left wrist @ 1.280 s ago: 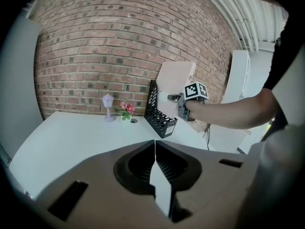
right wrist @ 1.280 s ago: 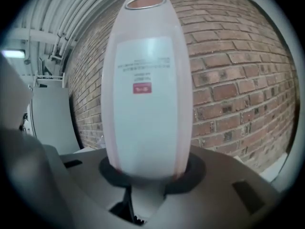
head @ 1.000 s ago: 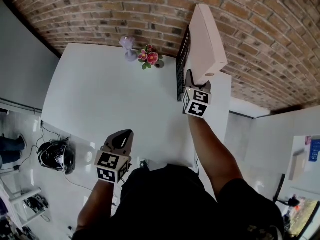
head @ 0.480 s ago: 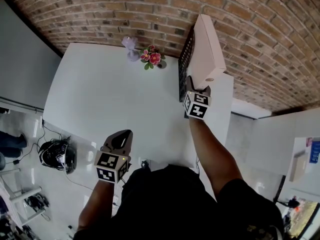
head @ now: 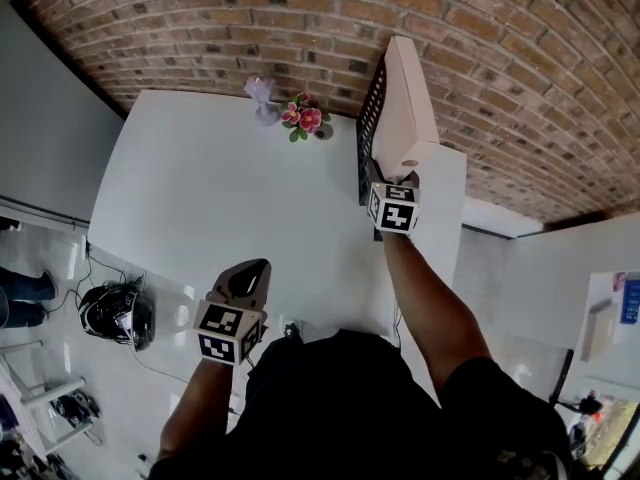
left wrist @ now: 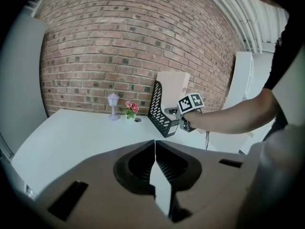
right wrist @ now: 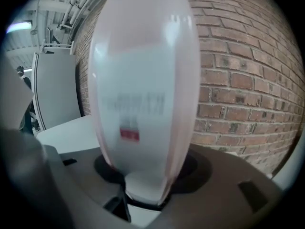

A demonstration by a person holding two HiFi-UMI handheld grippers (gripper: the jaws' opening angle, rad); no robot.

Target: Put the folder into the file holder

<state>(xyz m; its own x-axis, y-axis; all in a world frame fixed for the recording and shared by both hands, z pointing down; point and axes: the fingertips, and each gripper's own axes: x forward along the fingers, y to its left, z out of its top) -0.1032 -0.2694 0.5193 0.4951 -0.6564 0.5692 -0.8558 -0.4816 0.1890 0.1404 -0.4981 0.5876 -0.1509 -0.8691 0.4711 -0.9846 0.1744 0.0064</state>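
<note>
Pale pink cardboard, the folder (head: 405,98) stands on its bottom edge inside the black mesh file holder (head: 368,118). Its long axis is upright and its top rises well above the holder's rim. The narrow labelled spine (right wrist: 143,94) faces straight back at the right gripper (head: 392,180), and the folder's lower end sits between that gripper's jaws. Those jaws have just been opening and stand spread, no longer clamping the spine, though I can't say whether a pad still brushes it.

The holder sits near the right edge of the white table (head: 220,198), and beyond the jaws a brick wall (head: 250,18) closes off the far side. To the left of these jaws the tabletop lies wide and bare, with plenty of room to swing. A small pot of pink flowers (head: 303,118) and a pale little ornament (head: 260,98) stand by the wall on that side, near each other and apart from the holder.

At the table's near edge, well apart from the folder, the left gripper (head: 245,278) hangs with its jaws pressed together on nothing. Ahead of them are the bare top, then the holder (left wrist: 159,111) and the folder (left wrist: 171,82).
</note>
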